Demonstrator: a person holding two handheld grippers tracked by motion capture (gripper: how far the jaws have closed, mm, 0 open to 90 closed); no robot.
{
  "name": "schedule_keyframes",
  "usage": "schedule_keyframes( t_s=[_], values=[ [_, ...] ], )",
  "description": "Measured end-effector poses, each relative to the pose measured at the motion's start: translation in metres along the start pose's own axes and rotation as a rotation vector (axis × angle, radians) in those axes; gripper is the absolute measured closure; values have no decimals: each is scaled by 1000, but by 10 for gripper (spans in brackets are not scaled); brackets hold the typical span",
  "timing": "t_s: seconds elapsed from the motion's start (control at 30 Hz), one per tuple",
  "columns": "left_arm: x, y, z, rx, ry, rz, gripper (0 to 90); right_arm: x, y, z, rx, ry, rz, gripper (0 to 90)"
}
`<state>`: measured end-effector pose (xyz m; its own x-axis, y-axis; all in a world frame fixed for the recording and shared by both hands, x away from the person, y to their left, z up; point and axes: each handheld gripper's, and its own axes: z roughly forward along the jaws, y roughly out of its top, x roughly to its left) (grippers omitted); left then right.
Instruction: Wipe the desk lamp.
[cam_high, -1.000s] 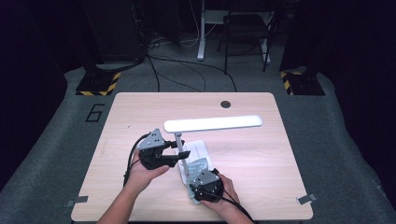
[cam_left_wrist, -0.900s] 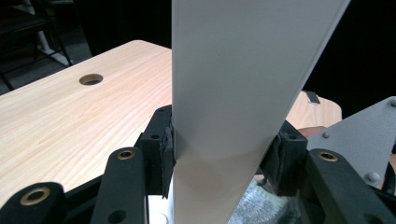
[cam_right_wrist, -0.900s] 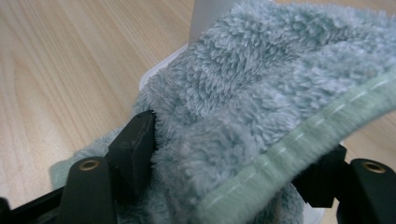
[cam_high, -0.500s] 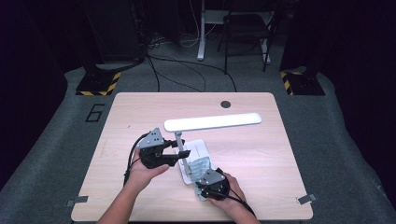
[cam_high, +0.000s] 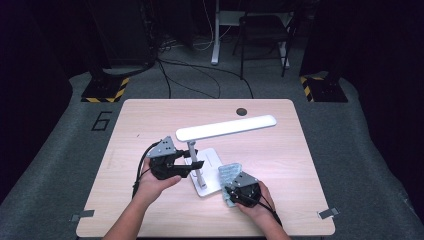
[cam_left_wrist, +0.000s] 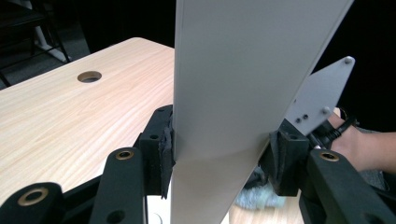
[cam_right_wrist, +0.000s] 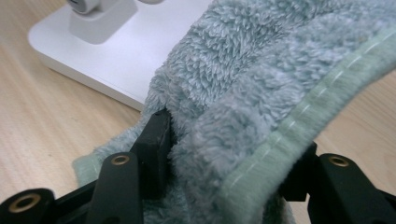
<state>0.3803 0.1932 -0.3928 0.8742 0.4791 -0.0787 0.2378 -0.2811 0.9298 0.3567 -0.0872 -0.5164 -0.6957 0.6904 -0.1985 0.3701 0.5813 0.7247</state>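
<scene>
A white desk lamp stands mid-table, with a long head (cam_high: 225, 127) over a flat base (cam_high: 212, 157). My left gripper (cam_high: 194, 166) reaches in from the left and is shut on the lamp's flat upright stem (cam_left_wrist: 233, 93), a pad pressing on each side. My right gripper (cam_high: 232, 185) sits by the base's front right corner. Its jaws have just been closing on a bunched teal cloth (cam_high: 228, 173), and in the right gripper view (cam_right_wrist: 229, 163) the pads dig into the cloth (cam_right_wrist: 261, 84). The white base (cam_right_wrist: 116, 51) lies just beyond.
The wooden table (cam_high: 300, 165) has a round cable hole (cam_high: 242, 111) near its far edge. Tape strips mark the front corners (cam_high: 327, 213). Dark floor, cables and a chair (cam_high: 262, 35) lie beyond. Bare wood spreads to the right and behind the lamp.
My right gripper has slid to the right along the lamp base's front with the cloth, its jaws narrowing on it. The left gripper and the lamp have stayed put.
</scene>
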Motion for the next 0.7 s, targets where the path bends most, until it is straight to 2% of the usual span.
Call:
schedule_keyframes(
  t_s=[0.07,0.17,0.23,0.3,0.4,0.43,0.63,0.67,0.7],
  values=[
    [0,0,0,-1,1,-5,512,-3,-1,-1,2,-17,-15,483],
    [-1,0,0,-2,-1,-6,511,-3,-1,-1,4,-25,-21,492],
    [0,0,1,-4,-3,-8,511,-1,-2,-1,0,-37,-6,492],
    [0,0,1,-5,-4,-9,511,-2,-2,-1,-4,-37,-20,491],
    [0,0,2,-3,-2,-9,510,1,-3,-1,-16,-47,6,492],
    [0,1,2,-3,-1,-10,510,1,-2,-1,-16,-46,-8,492],
    [0,0,2,-3,-2,-14,509,9,0,1,-27,-23,9,487],
    [0,1,2,-3,-2,-15,509,15,2,2,-31,-12,6,477],
    [0,0,2,-3,-3,-16,509,18,4,3,-31,-14,-17,471]
  ],
)
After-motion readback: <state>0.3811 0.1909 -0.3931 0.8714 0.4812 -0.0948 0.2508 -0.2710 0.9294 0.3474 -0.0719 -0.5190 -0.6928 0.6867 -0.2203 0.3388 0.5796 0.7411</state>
